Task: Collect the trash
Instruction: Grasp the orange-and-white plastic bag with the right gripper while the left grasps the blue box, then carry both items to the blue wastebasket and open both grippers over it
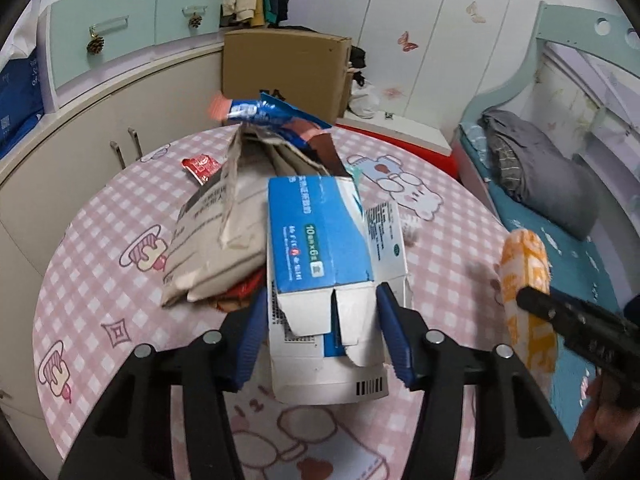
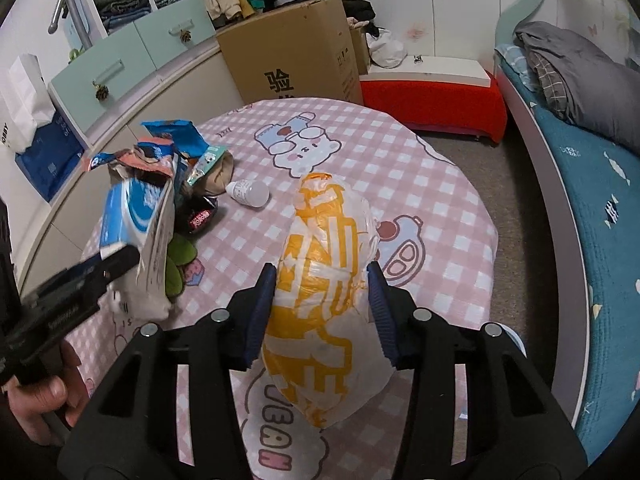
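Left gripper (image 1: 322, 334) clamps blue box (image 1: 320, 240); right gripper (image 2: 322, 316), angled downward, clamps orange bag (image 2: 320, 280).

Soft, even indoor light fills the room, perhaps from overhead; shadows on the checked tablecloth (image 1: 440, 264) are faint. Both fisheye views bend walls and bed (image 2: 580, 184) into curves, with black corners. The raised wrappers (image 1: 256, 114) smear with motion blur. No harsh glare.

A torn blue-and-white box (image 1: 320, 240) fills the frame's centre, flaps open — beige bags (image 1: 224, 232) heaped upper left. An orange-and-white bag (image 2: 320, 300) — crumpled, lengthwise, mid-frame.
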Action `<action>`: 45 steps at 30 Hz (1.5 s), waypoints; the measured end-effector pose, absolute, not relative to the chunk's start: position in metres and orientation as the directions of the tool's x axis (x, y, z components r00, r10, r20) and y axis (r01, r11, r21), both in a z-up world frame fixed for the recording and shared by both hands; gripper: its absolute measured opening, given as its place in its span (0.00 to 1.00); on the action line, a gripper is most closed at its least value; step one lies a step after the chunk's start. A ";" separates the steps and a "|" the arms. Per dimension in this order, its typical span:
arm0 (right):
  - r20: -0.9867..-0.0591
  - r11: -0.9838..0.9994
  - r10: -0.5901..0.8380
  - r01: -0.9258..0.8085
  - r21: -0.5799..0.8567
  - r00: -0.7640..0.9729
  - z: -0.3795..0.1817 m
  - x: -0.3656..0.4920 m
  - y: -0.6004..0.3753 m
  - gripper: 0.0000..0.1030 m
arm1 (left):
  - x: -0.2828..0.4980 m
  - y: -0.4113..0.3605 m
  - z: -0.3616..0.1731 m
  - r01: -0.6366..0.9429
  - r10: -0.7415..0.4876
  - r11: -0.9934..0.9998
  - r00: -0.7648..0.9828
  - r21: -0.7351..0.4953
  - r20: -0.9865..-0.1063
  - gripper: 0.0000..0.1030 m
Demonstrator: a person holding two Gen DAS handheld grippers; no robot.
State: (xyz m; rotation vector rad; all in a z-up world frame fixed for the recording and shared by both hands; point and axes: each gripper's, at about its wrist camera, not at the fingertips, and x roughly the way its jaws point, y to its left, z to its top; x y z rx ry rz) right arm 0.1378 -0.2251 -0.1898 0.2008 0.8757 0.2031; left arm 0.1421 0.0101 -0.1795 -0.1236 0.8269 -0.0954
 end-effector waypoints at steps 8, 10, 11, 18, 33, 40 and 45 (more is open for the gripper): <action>-0.681 0.943 0.303 -0.109 0.314 0.667 -0.169 0.124 -0.238 0.44 | 0.108 0.013 -0.156 0.085 -0.186 0.980 0.717 -0.181 -0.672 0.47; -0.672 0.940 0.309 -0.111 0.322 0.673 -0.166 0.122 -0.242 0.44 | 0.104 0.008 -0.152 0.105 -0.202 0.977 0.718 -0.184 -0.666 0.29; -0.671 0.940 0.310 -0.111 0.323 0.674 -0.166 0.122 -0.243 0.44 | 0.105 0.005 -0.153 0.104 -0.193 0.980 0.712 -0.169 -0.675 0.29; -0.685 0.936 0.318 -0.103 0.336 0.656 -0.176 0.117 -0.247 0.44 | 0.112 -0.006 -0.188 0.063 -0.106 0.994 0.603 -0.086 -0.790 0.77; -0.691 0.934 0.308 -0.070 0.349 0.654 -0.184 0.111 -0.262 0.44 | 0.105 -0.029 -0.191 0.199 -0.209 0.974 0.600 -0.109 -0.772 0.19; -0.683 0.927 0.314 -0.057 0.371 0.660 -0.185 0.110 -0.272 0.44 | 0.086 -0.022 -0.166 0.259 -0.327 0.944 0.638 -0.206 -0.697 0.06; -0.668 0.920 0.315 -0.044 0.389 0.674 -0.183 0.107 -0.283 0.44 | 0.087 -0.042 -0.157 0.316 -0.382 0.922 0.637 -0.225 -0.669 0.06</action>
